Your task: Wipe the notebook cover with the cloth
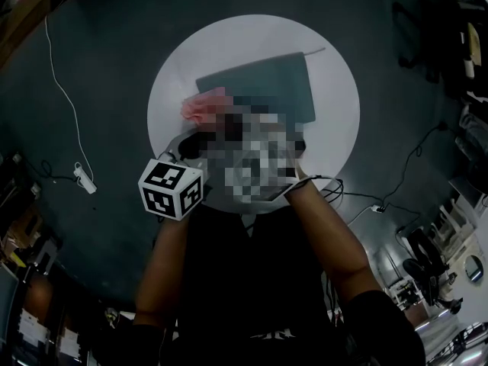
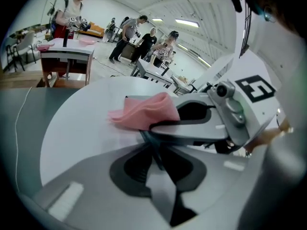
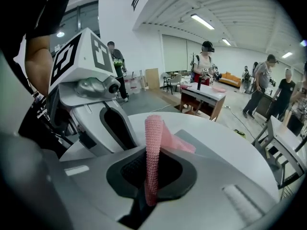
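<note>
1. Closest to the head camera are the person's forearms, the left forearm [image 1: 162,269] ending at the left claw's marker cube [image 1: 171,189] over the near edge of the round white desk [image 1: 335,75].
2. On the desk lies the dark teal notebook [image 1: 263,86], flat and closed, a little beyond the middle. The pink cloth [image 1: 204,105] sits at its near left corner, partly on the cover and partly on the white top.
3. In its own view, the left claw [image 2: 152,147] has its jaws pressed together on a thin dark teal edge, which looks to be the notebook's near edge.
4. The right claw [image 3: 152,166] is clamped on the cloth. A knitted fold stands upright out of the jaws, and the rest trails down onto the notebook cover beyond.
5. The two claws are close together and angled across each other. Each one's body fills one side of the other's view and hides much of the notebook from it.
6. Around the desk is dark floor [image 1: 99,67], with a white cable [image 1: 65,90] running to a power strip [image 1: 85,178] on the left and dark cables on the right.
7. Further back, in a bright hall, several people [image 3: 263,85] stand near a wooden table [image 3: 204,99].
</note>
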Motion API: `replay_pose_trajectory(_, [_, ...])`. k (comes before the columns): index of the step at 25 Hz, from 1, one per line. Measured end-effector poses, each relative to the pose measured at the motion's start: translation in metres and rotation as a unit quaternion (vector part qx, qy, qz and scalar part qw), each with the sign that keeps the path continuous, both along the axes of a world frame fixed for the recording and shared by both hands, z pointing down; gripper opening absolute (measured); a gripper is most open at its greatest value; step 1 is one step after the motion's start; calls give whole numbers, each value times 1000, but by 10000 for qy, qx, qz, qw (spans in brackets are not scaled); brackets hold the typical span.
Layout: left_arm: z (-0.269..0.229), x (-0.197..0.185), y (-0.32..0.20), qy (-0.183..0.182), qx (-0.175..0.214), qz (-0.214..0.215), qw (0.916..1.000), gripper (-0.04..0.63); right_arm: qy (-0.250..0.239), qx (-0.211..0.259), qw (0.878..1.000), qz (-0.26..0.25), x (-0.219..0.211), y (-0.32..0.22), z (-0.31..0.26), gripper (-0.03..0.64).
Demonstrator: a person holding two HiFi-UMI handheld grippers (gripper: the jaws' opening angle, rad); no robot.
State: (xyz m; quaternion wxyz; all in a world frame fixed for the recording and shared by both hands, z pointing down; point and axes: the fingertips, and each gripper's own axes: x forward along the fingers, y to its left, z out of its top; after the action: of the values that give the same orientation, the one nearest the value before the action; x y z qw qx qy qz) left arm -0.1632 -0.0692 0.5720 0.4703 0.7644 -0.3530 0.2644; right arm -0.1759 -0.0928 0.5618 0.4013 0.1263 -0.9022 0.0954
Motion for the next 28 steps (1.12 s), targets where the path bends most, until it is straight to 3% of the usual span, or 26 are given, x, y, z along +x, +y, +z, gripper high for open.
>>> replay_pose_trajectory(5, [0, -3, -2, -29, 19, 7, 10000, 64, 54, -14, 9999, 111, 6, -4, -1, 14])
replay_pose_trajectory(16, [-1, 0, -2, -67, 27, 40, 10000, 64, 280, 215, 9964, 770, 81, -24, 0, 12])
replay_pose_trajectory(28, [-2, 2, 0, -90, 32, 78, 9999, 64, 636, 380, 9844, 1595, 159, -45, -1, 12])
